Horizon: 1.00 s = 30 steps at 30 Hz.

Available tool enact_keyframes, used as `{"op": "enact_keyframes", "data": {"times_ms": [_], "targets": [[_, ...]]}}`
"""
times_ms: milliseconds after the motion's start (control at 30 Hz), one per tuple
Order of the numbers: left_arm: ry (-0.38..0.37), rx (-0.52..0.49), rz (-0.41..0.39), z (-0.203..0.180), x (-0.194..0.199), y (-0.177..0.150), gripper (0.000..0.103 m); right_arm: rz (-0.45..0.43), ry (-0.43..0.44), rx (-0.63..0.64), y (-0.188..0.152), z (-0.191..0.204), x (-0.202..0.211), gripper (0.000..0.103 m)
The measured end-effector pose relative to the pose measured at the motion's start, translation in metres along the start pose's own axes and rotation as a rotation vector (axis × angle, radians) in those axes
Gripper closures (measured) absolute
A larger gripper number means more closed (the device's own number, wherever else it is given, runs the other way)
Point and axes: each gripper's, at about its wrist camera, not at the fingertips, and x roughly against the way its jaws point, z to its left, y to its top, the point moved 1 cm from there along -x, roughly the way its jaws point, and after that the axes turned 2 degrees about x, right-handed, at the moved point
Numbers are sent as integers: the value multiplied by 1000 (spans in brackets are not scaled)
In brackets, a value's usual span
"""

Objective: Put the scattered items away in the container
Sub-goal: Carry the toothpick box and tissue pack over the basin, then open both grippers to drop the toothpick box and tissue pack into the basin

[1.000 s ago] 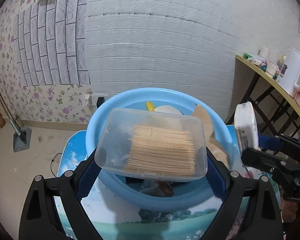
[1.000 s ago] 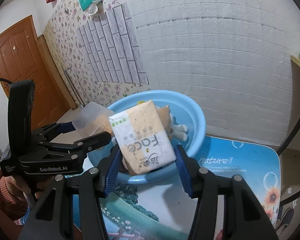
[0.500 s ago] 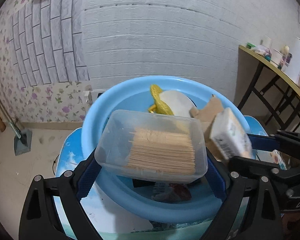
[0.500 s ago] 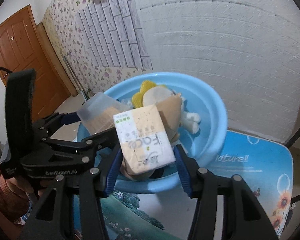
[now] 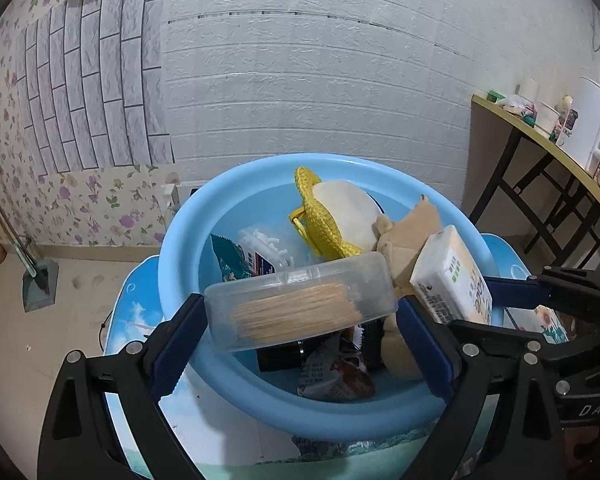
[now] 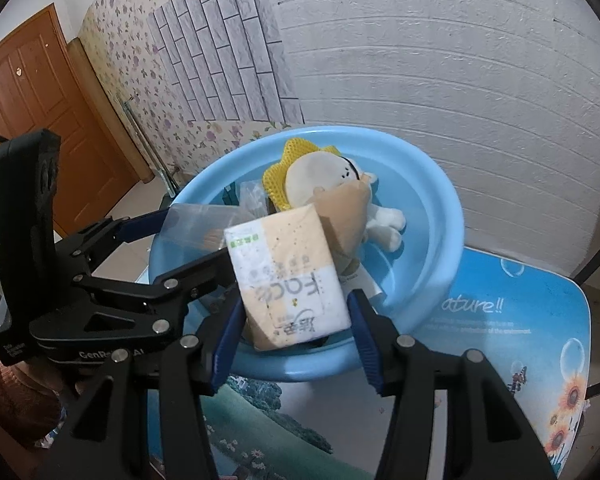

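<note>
Both grippers hang over the round blue plastic basin [image 5: 236,216], left gripper [image 5: 300,316] clamping the clear toothpick box [image 5: 300,312], right gripper [image 6: 296,320] the tissue pack [image 6: 288,276]; next, I'd judge, the fingers open.

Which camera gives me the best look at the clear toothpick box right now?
The left wrist view. The toothpick box sits centred between the left gripper's fingers, toothpicks visible through its clear wall, above the blue basin. In the right wrist view only a blurred corner of it shows, the rest hidden behind the tissue pack held by the right gripper.
</note>
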Motion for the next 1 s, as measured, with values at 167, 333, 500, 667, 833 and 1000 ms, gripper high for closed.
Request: {"op": "enact_keyframes", "data": {"times_ms": [167, 333, 500, 667, 833, 1000], "targets": [[-2, -4, 9, -3, 7, -2, 8, -4, -5, -18, -1, 0, 5, 51], [-7, 13, 14, -4, 17, -7, 5, -20, -10, -19, -3, 4, 16, 51], [-6, 29, 35, -5, 26, -16, 4, -10, -29, -23, -8, 9, 21, 51], [-8, 28, 40, -7, 34, -24, 1, -8, -22, -56, -15, 8, 28, 51], [5, 66, 58, -2, 32, -32, 0, -17, -48, -50, -22, 13, 32, 51], [14, 75, 56, 0, 31, -37, 0, -57, -54, -55, -21, 18, 44, 51]]}}
